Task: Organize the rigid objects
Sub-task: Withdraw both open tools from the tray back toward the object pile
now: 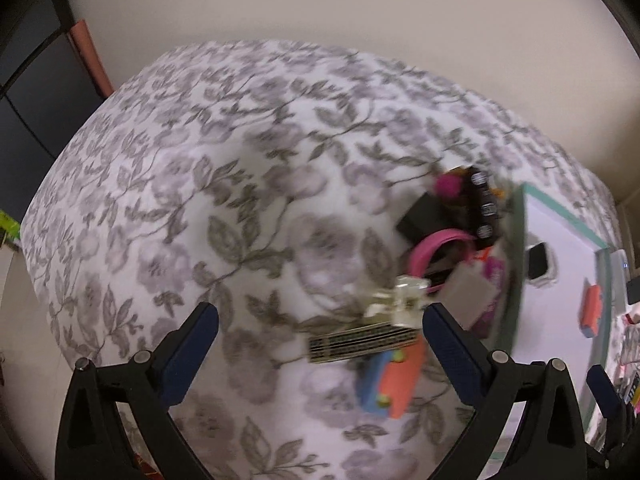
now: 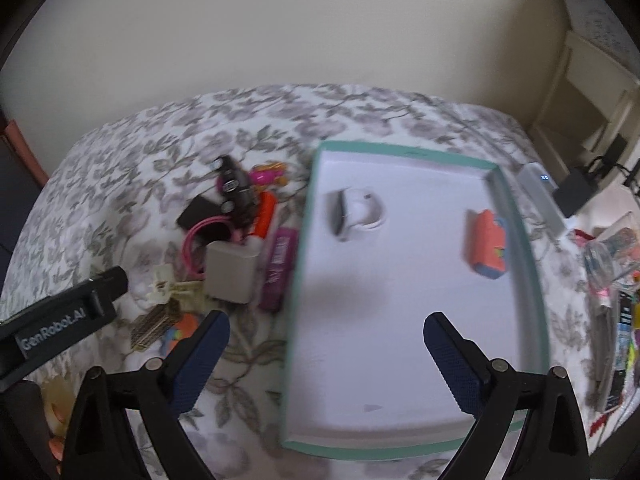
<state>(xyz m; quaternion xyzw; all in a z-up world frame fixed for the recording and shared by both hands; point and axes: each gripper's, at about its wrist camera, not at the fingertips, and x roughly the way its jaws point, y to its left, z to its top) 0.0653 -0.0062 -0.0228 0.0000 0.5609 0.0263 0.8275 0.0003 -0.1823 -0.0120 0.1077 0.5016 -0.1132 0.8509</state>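
Two items are already sitting in the tray (image 2: pixel 516 216); both grippers (image 1: pixel 320 344) (image 2: pixel 326 350) are being held spread, empty. Next pick is probably being lined up from the pile (image 2: pixel 236 232).

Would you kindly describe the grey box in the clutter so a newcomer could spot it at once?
Start at the shallow white tray with the teal rim on the flowered bedspread. Left of its left wall lies a pile of small things; beside the purple packet sits the plain grey rounded plastic box. It is the only dull, unmarked block among pink, orange and black pieces.
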